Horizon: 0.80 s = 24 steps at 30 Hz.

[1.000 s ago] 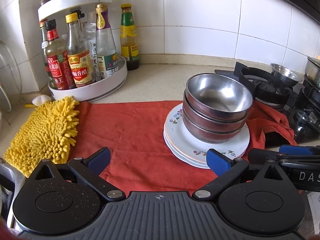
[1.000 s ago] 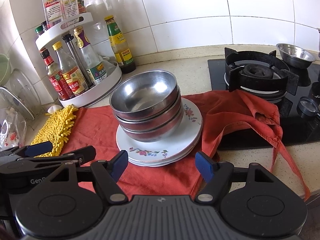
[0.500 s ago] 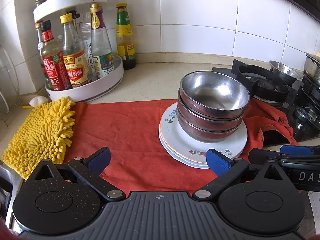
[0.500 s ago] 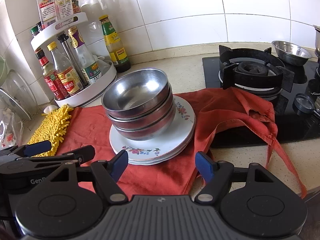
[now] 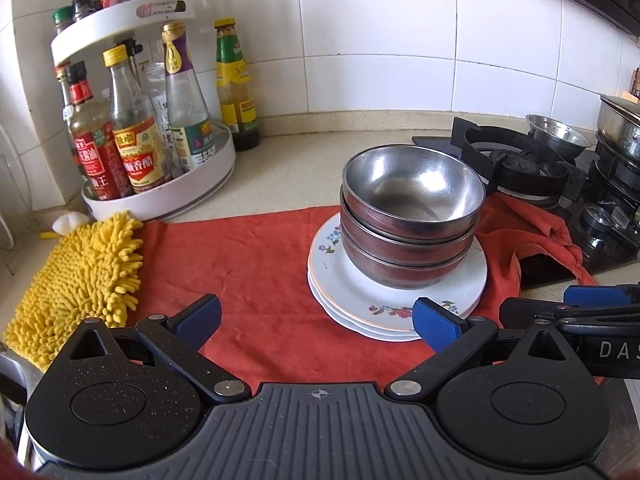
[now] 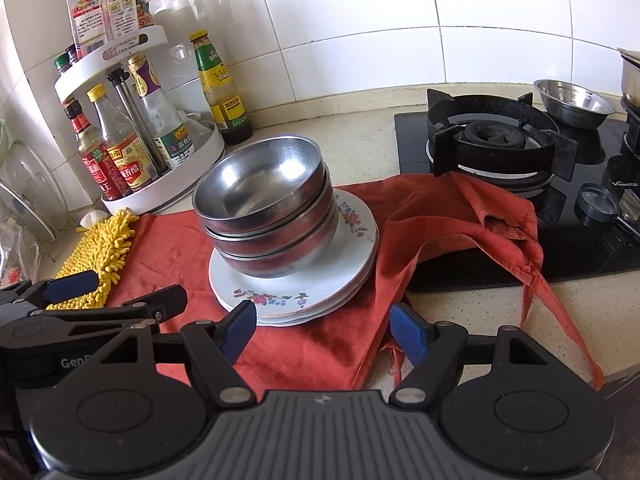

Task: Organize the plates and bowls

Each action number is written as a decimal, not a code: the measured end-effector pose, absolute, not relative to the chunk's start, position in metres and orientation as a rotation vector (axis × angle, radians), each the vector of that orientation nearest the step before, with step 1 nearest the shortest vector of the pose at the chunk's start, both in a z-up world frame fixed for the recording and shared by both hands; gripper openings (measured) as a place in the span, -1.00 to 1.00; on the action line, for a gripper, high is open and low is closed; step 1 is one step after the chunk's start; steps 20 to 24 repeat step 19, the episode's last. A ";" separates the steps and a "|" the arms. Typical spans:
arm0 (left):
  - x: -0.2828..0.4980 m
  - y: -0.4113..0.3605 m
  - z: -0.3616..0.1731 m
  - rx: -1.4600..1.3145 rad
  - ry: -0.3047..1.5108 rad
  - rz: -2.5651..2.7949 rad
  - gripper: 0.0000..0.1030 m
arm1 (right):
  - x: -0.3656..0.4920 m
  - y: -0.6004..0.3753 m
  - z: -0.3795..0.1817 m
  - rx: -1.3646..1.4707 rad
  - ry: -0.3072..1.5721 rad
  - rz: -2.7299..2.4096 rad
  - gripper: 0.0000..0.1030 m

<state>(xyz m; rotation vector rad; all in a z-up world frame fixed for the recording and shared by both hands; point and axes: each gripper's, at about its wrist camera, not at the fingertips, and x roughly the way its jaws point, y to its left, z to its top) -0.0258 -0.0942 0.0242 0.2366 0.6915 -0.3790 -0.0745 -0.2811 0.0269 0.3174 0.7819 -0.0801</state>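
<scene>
Three nested steel bowls (image 5: 412,216) (image 6: 266,212) sit on a stack of white flowered plates (image 5: 340,292) (image 6: 352,264), which rests on a red cloth (image 5: 248,276) (image 6: 180,256) on the counter. My left gripper (image 5: 318,322) stands open in front of the stack, its right pad near the plates' front rim, nothing between its fingers. My right gripper (image 6: 324,326) is also open, just short of the plates' near edge and holding nothing. Each gripper shows at the edge of the other's view.
A white two-tier rack of sauce bottles (image 5: 160,152) (image 6: 132,148) stands at the back left, with a yellow chenille mitt (image 5: 80,276) (image 6: 100,248) in front of it. On the right is a black gas hob (image 5: 516,160) (image 6: 496,140) with a small steel bowl (image 6: 574,102) behind the burner. The cloth's right end drapes onto the hob.
The views have shifted only slightly; both grippers stay open and nearly still, and the stack of bowls and plates has not moved.
</scene>
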 end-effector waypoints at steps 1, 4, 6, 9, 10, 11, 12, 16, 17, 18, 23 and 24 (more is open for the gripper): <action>-0.026 -0.094 0.024 0.240 0.691 -0.380 0.99 | -0.075 -0.281 0.027 0.317 0.783 -0.081 0.39; -0.026 -0.095 0.024 0.243 0.694 -0.385 0.99 | -0.076 -0.282 0.026 0.317 0.784 -0.085 0.39; -0.026 -0.095 0.023 0.243 0.696 -0.387 0.99 | -0.076 -0.282 0.026 0.319 0.785 -0.087 0.39; -0.027 -0.096 0.023 0.245 0.695 -0.388 0.99 | -0.076 -0.282 0.026 0.320 0.788 -0.090 0.39; -0.027 -0.096 0.023 0.245 0.697 -0.389 0.99 | -0.076 -0.282 0.026 0.320 0.789 -0.090 0.39; -0.027 -0.095 0.023 0.246 0.698 -0.390 0.99 | -0.077 -0.281 0.026 0.320 0.789 -0.091 0.39; -0.027 -0.095 0.023 0.246 0.697 -0.389 0.99 | -0.077 -0.281 0.025 0.320 0.790 -0.092 0.39; -0.026 -0.094 0.022 0.245 0.700 -0.390 0.99 | -0.076 -0.280 0.025 0.320 0.791 -0.092 0.39; -0.026 -0.094 0.022 0.244 0.699 -0.390 0.99 | -0.076 -0.279 0.025 0.318 0.791 -0.092 0.39; -0.026 -0.093 0.022 0.246 0.700 -0.389 0.99 | -0.076 -0.278 0.025 0.317 0.793 -0.093 0.39; -0.026 -0.093 0.022 0.247 0.702 -0.387 0.99 | -0.076 -0.278 0.025 0.317 0.795 -0.092 0.39; -0.026 -0.093 0.022 0.247 0.702 -0.387 0.99 | -0.076 -0.278 0.025 0.317 0.795 -0.092 0.39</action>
